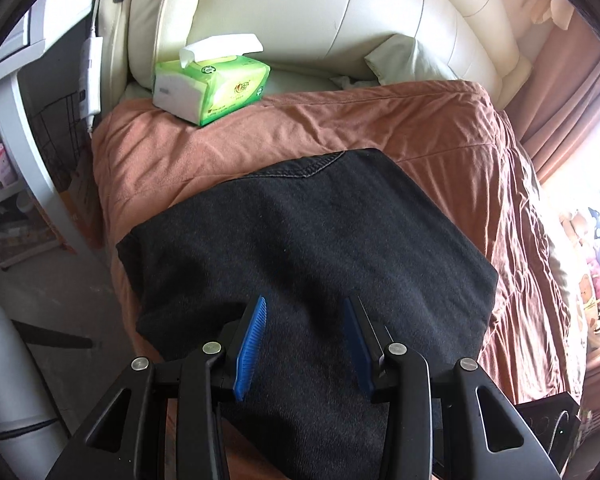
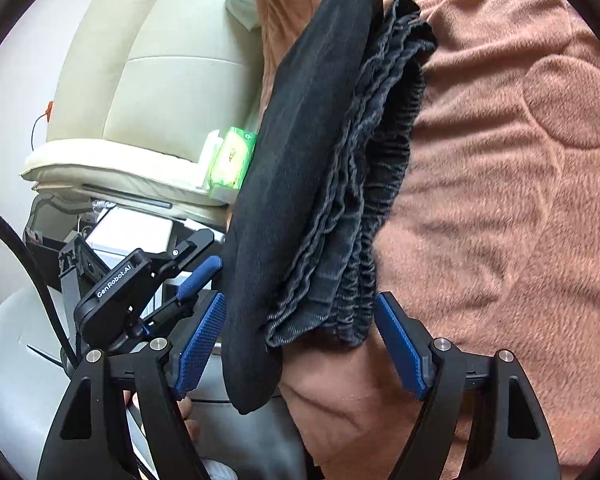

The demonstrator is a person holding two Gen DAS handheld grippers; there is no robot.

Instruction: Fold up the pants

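On left hand-held gripper [image 2: 204, 276] body: white "GenRobot.AI" lettering; black pants [image 2: 300, 184] alongside.

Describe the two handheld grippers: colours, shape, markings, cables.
Both are black plastic with two angled, cut-out finger arms, silver pivot bolts and ridged blue pads. The left gripper shows these in its own view, as does the right gripper. The left's body carries white "GenRobot.AI" lettering, with a black cable beside it.

Black pants [image 1: 308, 248] folded flat on rust bedspread [image 1: 420, 128]
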